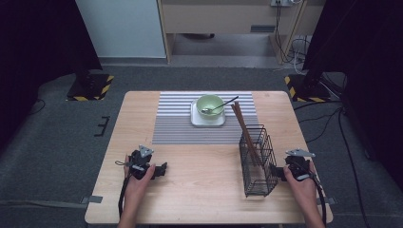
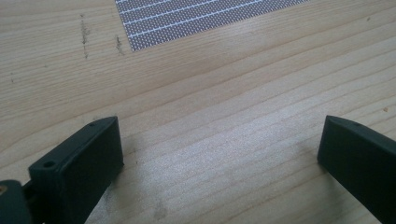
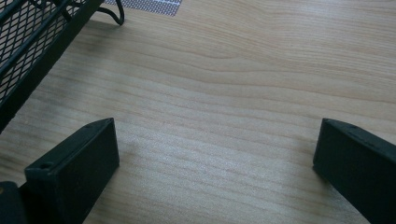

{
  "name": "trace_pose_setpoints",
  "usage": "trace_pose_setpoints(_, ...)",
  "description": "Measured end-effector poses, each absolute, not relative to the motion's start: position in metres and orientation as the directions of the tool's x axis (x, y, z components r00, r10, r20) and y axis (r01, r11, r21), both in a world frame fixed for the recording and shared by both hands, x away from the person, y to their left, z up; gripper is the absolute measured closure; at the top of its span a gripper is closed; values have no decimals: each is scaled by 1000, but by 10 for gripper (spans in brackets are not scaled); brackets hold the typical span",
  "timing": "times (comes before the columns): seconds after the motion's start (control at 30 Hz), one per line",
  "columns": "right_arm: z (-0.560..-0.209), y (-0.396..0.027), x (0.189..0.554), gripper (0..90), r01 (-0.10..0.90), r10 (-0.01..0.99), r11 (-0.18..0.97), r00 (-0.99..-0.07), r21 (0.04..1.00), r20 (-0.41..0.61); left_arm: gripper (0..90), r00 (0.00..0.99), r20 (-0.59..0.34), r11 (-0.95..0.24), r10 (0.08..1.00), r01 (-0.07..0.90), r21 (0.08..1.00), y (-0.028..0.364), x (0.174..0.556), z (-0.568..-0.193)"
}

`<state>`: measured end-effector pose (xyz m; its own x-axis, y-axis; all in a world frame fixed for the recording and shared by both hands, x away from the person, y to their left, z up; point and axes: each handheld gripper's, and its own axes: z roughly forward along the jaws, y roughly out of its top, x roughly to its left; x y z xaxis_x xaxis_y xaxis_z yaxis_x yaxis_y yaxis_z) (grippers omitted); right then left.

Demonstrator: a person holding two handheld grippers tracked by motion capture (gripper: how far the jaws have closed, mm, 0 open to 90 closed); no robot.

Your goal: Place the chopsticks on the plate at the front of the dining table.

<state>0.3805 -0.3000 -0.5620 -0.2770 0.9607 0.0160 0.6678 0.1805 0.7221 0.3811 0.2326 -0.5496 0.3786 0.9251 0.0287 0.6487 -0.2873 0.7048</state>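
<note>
Both the left gripper (image 1: 161, 170) and right gripper (image 1: 280, 174) rest on the table (image 1: 204, 190) with jaws spread, holding nothing. The wire basket (image 1: 258, 164) stands just beside the right gripper, with the chopsticks (image 1: 244, 130) leaning in it. Approach the basket level, jaws wide, and avoid tipping it.

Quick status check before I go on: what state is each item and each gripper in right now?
Left gripper: jaws open, nothing between them, low over bare table.
Right gripper: jaws open, empty, beside the rack.
Black wire-mesh rack: upright, holding chopsticks.
Brown wooden chopsticks: leaning in the rack.
Pale green bowl: upright on the white square plate.
Metal spoon: resting in the bowl.
</note>
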Motion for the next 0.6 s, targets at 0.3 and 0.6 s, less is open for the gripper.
trace_pose_setpoints(0.3,-562,-300,381,4,667,961,181,-277,723,15,0,378,29,-287,925,649,705,233,381,-550)
trace_pose_setpoints(0.6,-554,-301,379,49,686,947,192,-317,702,51,0,379,29,-288,925,649,705,233,381,-550)
